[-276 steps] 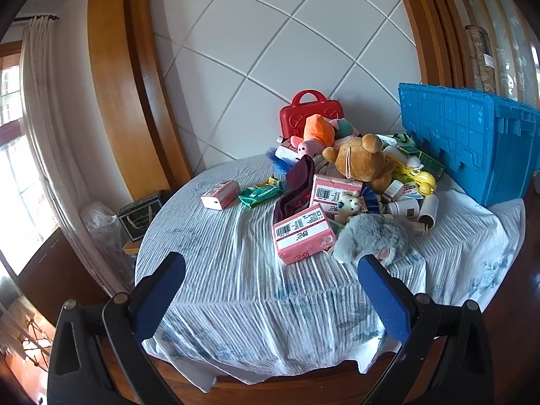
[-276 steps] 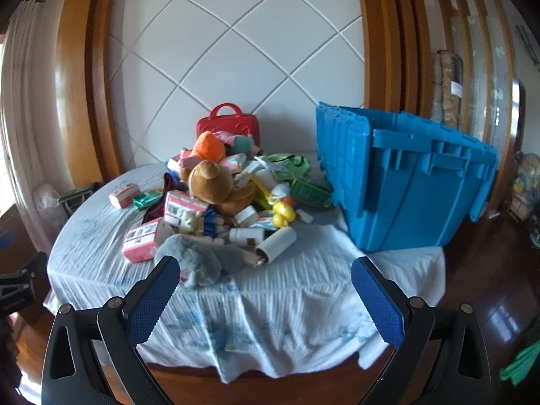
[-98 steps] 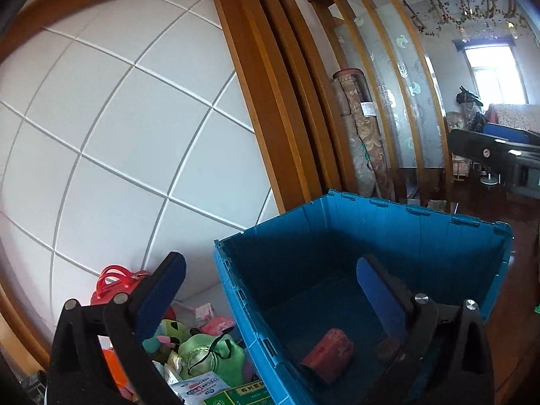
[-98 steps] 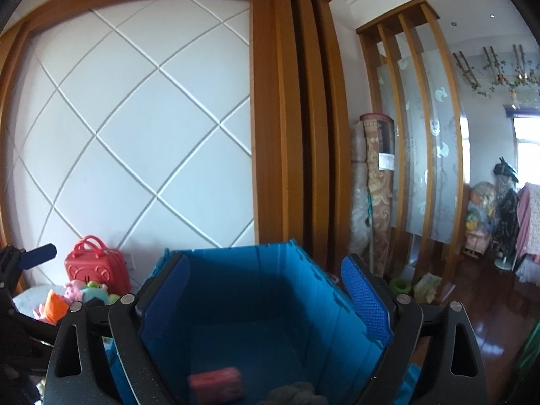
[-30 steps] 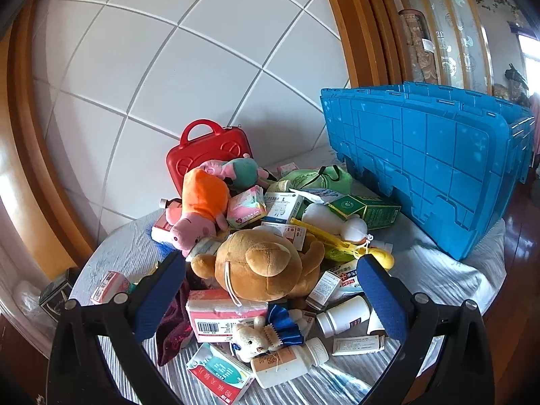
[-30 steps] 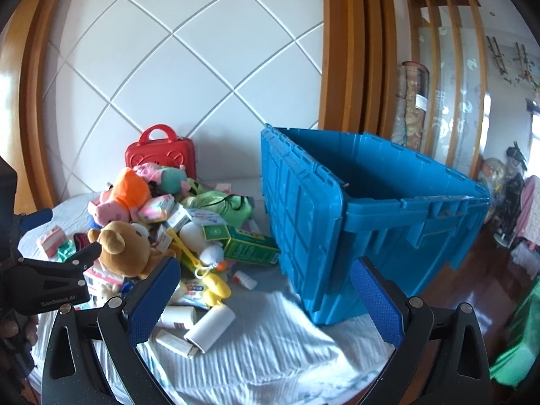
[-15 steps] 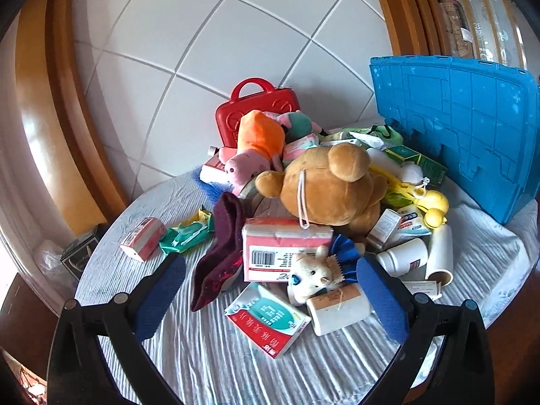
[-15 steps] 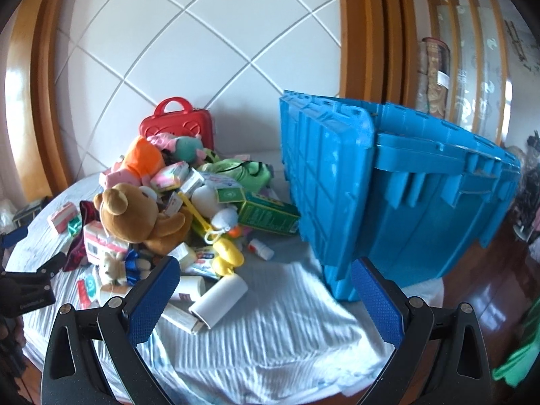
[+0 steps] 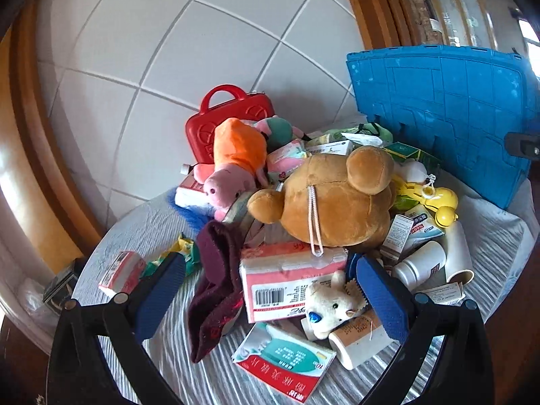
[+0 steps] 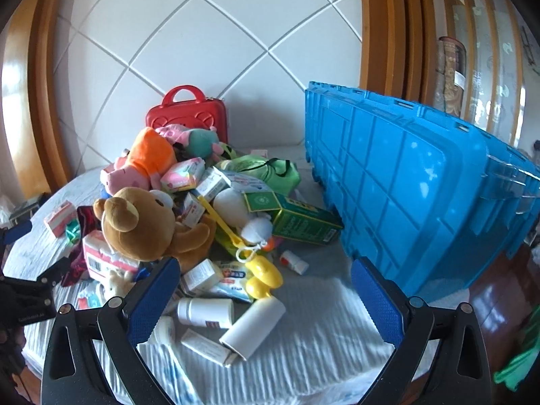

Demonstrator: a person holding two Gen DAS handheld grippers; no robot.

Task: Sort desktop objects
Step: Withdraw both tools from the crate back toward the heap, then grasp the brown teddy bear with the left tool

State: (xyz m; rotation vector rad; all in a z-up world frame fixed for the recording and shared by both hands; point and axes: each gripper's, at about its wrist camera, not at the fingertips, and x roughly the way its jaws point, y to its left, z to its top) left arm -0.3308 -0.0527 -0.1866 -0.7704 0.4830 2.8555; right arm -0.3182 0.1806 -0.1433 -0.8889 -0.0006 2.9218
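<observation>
A pile of objects lies on the cloth-covered table (image 9: 141, 236). A brown teddy bear (image 9: 330, 199) tops a pink tissue pack (image 9: 287, 280), with a dark red sock (image 9: 216, 283), a small white plush (image 9: 332, 303) and a red-green box (image 9: 283, 364) near it. My left gripper (image 9: 268, 290) is open and empty, its fingers either side of the tissue pack. My right gripper (image 10: 265, 293) is open and empty above a white bottle (image 10: 206, 312) and a white roll (image 10: 253, 329). The blue crate (image 10: 415, 182) stands at the right.
A red toy case (image 9: 229, 128) stands against the tiled wall behind an orange-and-pink pig plush (image 9: 233, 165). A green box (image 10: 300, 219), a yellow duck toy (image 10: 260, 273) and a green bag (image 10: 270, 168) lie by the crate. A small pink pack (image 9: 123, 271) lies alone at the left.
Both grippers left the crate and came back down over the pile. In the last half second the left one closed in on the tissue pack and the right one moved nearer the bottles.
</observation>
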